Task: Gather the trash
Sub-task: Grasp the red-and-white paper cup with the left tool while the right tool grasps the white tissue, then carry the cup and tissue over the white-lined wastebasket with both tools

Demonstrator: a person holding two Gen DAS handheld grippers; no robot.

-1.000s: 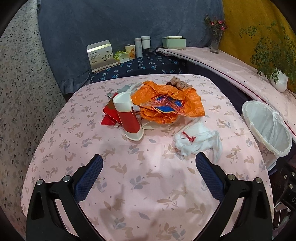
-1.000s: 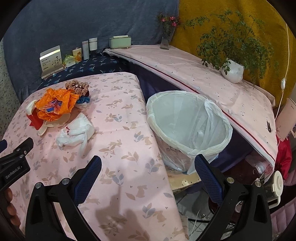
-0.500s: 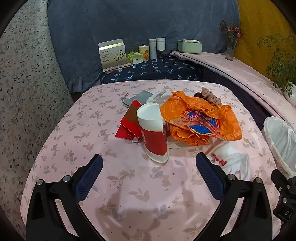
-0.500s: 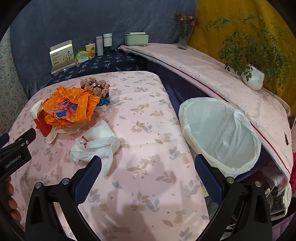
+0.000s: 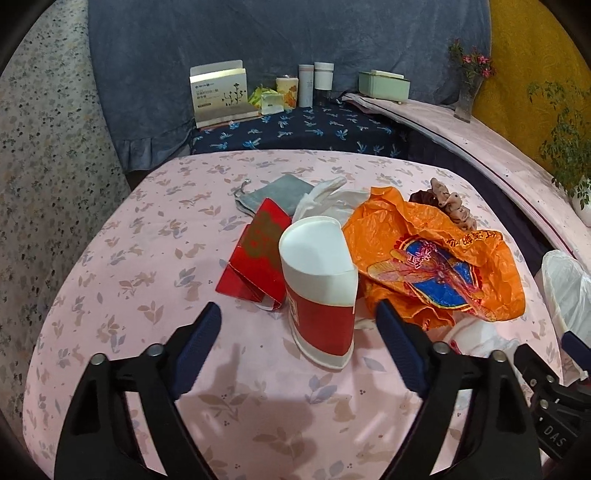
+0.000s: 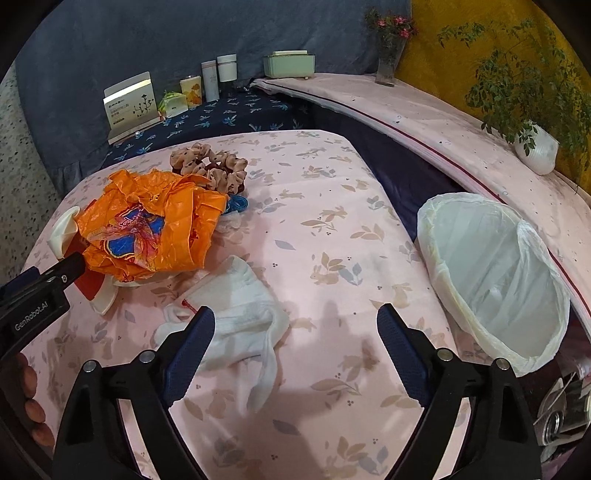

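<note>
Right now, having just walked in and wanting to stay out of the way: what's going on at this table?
A person with a gripper in each hand is clearing trash. The left gripper is open, closing in around the squashed red-and-white paper cup. The right gripper is open over the crumpled white cloth. Neither holds anything yet. The orange plastic bag lies on the pink table, and the lined trash bin stands beside it.

- Pink floral-print table [image 5: 122, 280] in the near field.
- Far: blue drape [image 5: 258, 33] behind a navy patterned shelf [image 5: 303, 129].
- Right: mustard-yellow wall [image 6: 491, 14] above a long pink ledge [image 6: 424, 122].
- Left: speckled curtain [image 5: 44, 155].
</note>
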